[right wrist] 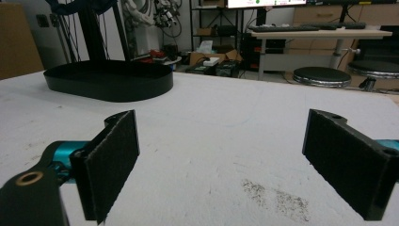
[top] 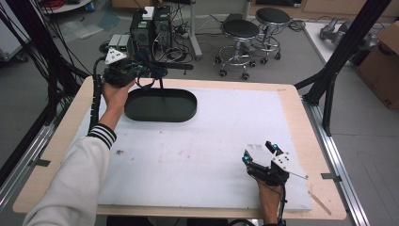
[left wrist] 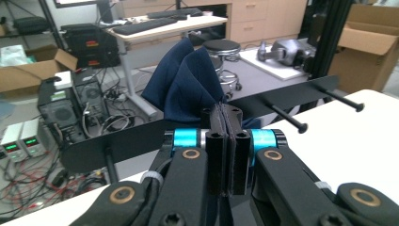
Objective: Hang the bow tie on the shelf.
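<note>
Jaws of the left gripper are clamped on a folded dark navy cloth, held above the black rack's horizontal bar at the far left table edge; the high view adds its black oval base tray. Right gripper jaws stand wide apart, holding nothing, low over the white table mat.

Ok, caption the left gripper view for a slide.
Left gripper, jaws shut on a dark blue cloth, beside a black rack bar with pegs.
</note>
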The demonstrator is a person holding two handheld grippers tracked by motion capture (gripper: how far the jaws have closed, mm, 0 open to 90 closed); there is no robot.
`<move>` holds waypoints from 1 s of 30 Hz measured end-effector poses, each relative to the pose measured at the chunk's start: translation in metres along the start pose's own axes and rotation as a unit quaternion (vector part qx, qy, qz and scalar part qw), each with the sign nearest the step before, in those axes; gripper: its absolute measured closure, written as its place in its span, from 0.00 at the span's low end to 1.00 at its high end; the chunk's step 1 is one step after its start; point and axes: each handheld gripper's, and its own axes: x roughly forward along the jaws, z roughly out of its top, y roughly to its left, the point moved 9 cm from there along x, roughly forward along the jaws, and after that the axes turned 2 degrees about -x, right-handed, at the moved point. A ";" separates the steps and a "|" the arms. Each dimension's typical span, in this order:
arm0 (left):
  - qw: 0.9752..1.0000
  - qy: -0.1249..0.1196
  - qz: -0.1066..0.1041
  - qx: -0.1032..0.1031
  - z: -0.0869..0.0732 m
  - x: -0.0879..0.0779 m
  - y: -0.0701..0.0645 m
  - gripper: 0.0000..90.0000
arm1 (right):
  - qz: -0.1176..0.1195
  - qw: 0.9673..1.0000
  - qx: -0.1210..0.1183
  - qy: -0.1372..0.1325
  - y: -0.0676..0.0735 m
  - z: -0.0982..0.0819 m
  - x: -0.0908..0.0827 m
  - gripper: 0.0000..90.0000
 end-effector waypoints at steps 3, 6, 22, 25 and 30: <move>1.000 0.010 0.004 0.002 -0.004 0.002 0.002 0.98 | 0.000 1.000 0.000 0.000 0.000 0.000 0.000 0.12; 1.000 0.015 0.008 0.000 -0.007 0.004 0.003 0.98 | 0.000 1.000 0.000 0.000 0.000 0.000 0.000 0.12; 1.000 0.025 0.015 -0.005 -0.022 0.006 0.005 0.98 | 0.001 1.000 -0.002 -0.002 0.000 0.000 0.000 0.12; 0.999 0.034 0.018 0.004 -0.024 0.005 0.006 0.98 | 0.000 1.000 -0.003 -0.002 0.000 0.000 0.000 0.12; 0.999 0.043 0.017 0.009 -0.030 0.006 0.006 0.98 | 0.001 1.000 -0.001 -0.001 0.001 0.000 0.000 0.12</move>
